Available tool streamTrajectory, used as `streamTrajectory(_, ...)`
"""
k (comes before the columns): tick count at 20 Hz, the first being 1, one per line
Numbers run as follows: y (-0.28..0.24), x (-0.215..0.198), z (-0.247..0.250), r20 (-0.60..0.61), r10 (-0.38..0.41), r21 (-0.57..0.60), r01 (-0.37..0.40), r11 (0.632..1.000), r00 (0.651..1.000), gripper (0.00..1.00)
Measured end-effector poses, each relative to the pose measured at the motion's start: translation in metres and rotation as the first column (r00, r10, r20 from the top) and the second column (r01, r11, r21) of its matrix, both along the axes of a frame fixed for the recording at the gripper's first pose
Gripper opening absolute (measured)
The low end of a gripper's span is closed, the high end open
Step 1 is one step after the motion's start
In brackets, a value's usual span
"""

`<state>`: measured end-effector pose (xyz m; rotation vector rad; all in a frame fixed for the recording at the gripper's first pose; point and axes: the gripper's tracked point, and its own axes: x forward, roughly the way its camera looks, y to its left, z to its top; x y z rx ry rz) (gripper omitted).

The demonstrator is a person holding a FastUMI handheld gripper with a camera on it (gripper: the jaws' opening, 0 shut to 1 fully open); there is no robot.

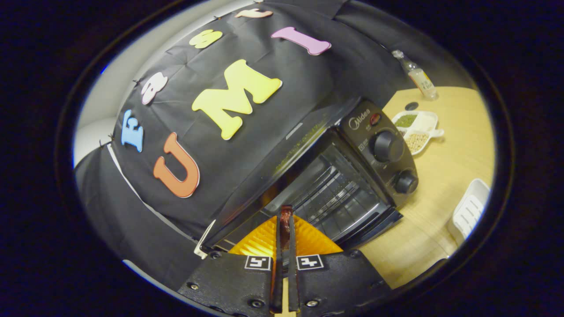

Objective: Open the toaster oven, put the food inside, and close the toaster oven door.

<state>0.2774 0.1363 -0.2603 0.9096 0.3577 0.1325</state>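
Door already down on the toaster oven point(352, 176), fingers point(280, 246) pinched close on a dark red morsel of food point(286, 218) at the cavity mouth, twelve o'clock ahead, so placing and closing remain.

Black toaster oven point(352, 176) with silver rack; ribbed orange plate point(308, 237) lower centre; pale wooden table point(445, 176); white divided dish point(418, 130) upper right.
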Motion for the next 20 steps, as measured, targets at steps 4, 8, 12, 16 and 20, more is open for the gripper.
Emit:
streamTrajectory(4,0.010,0.017,-0.026,-0.022,0.027,0.012,-0.027,1.000,0.999,0.08)
streamTrajectory(8,0.007,0.022,-0.041,-0.031,0.043,0.002,-0.043,0.999,0.999,0.08)
streamTrajectory(12,-0.001,0.025,-0.049,-0.042,0.039,-0.087,-0.042,0.995,0.998,0.11)
streamTrajectory(16,-0.014,0.029,-0.058,-0.071,0.015,-0.251,-0.032,0.968,0.997,0.17)
streamTrajectory(20,-0.030,0.024,-0.058,-0.066,-0.022,-0.401,-0.006,0.916,0.998,0.24)
